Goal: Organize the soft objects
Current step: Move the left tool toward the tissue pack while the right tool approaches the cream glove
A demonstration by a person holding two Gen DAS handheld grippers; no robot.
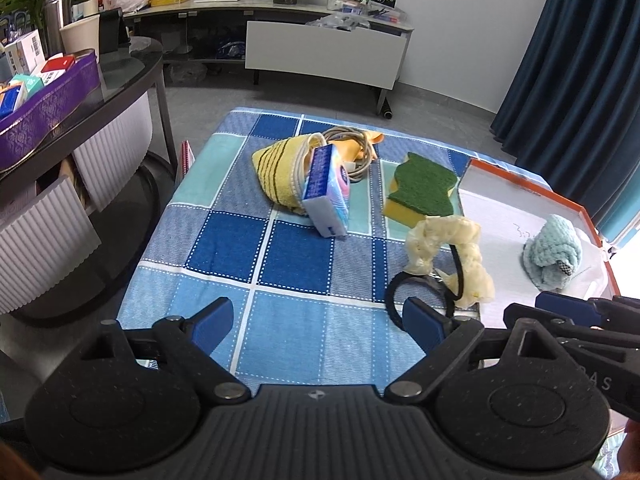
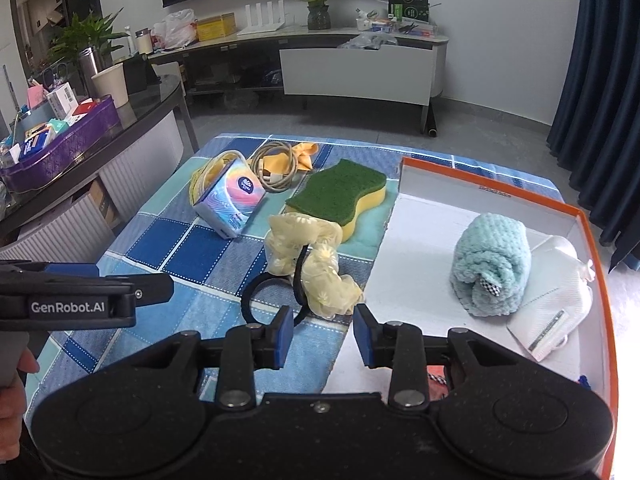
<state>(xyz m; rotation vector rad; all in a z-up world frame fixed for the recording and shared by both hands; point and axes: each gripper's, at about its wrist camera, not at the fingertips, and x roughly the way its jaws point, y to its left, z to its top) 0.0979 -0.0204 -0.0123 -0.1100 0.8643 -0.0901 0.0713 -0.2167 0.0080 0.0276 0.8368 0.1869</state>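
Partly done: towel [image 2: 491,264] and mask [image 2: 554,320] boxed at 3 o'clock; scrunchie [image 2: 316,264], sponge [image 2: 340,194] outstanding at 12; both hand-held grippers [image 1: 318,324] [image 2: 322,334] released, empty.

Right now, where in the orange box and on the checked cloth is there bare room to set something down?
The orange box has bare floor between its left wall and the rolled blue towel; the white mask fills its right side. The checked cloth is bare left of the tissue pack. It is crowded around the sponge and yellow scrunchie.
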